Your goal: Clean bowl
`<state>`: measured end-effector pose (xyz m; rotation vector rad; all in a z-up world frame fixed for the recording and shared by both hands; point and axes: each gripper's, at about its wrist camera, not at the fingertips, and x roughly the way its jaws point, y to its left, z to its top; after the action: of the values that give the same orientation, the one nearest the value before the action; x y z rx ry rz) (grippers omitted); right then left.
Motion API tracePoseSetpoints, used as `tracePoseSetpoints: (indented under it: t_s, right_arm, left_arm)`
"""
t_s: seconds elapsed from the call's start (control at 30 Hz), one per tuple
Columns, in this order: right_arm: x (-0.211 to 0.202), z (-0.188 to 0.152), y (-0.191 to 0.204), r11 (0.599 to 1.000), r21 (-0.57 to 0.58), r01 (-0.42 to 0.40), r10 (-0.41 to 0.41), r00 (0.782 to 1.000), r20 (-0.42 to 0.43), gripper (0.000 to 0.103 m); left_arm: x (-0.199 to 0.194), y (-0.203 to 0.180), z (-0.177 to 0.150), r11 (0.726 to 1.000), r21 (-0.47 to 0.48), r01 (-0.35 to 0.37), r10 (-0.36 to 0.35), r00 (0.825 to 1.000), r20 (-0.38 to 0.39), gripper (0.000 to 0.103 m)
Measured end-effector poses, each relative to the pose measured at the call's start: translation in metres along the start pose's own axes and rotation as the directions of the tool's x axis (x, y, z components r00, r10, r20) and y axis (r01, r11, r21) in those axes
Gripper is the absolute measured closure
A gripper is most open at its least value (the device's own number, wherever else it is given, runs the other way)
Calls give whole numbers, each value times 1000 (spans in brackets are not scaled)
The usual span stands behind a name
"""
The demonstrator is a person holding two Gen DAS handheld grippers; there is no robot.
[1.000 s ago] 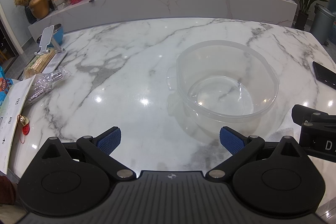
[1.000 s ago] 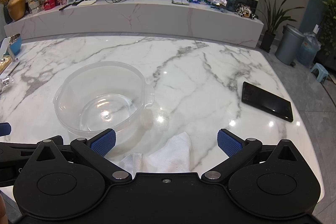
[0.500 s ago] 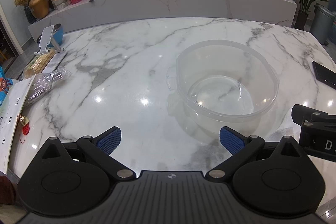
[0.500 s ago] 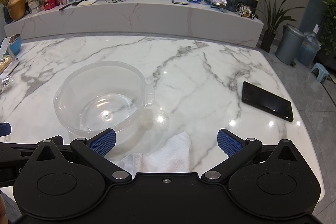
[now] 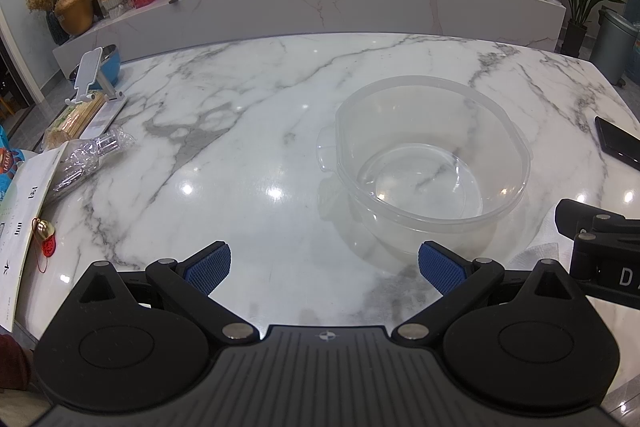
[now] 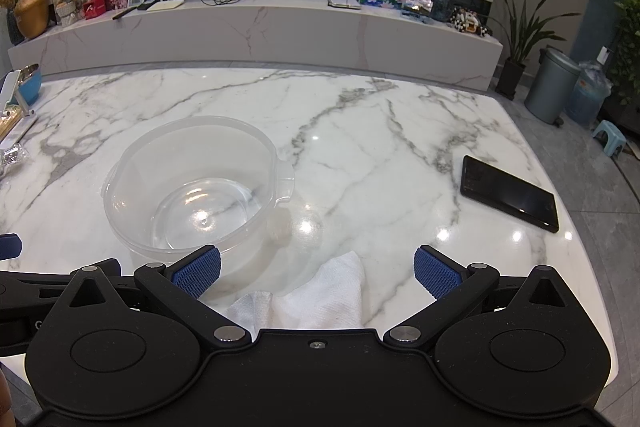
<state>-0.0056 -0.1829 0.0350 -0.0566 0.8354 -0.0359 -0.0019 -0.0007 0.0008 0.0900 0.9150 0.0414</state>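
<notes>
A clear plastic bowl (image 5: 430, 155) stands upright on the marble table (image 5: 248, 115), ahead and to the right of my left gripper (image 5: 324, 267), which is open and empty. In the right wrist view the bowl (image 6: 192, 187) is ahead and to the left of my right gripper (image 6: 316, 271), also open and empty. A white cloth (image 6: 316, 297) lies crumpled on the table between and just below the right gripper's fingers, partly hidden by its body. A corner of the cloth (image 5: 538, 251) shows in the left wrist view.
A black phone (image 6: 508, 193) lies flat near the table's right edge. At the left edge are a phone stand (image 5: 90, 75), a blue bowl (image 5: 108, 67), a chopsticks pack (image 5: 72, 121), a crinkled plastic wrapper (image 5: 92, 157) and papers (image 5: 20, 211).
</notes>
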Motion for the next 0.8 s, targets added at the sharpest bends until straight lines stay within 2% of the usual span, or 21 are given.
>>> tracePoseSetpoints:
  t_s: [0.8]
  right_arm:
    - [3, -3, -2, 1000, -12, -18, 18, 1000, -15, 0]
  left_arm:
    - [0, 4, 5, 1000, -22, 20, -20, 1000, 4, 1]
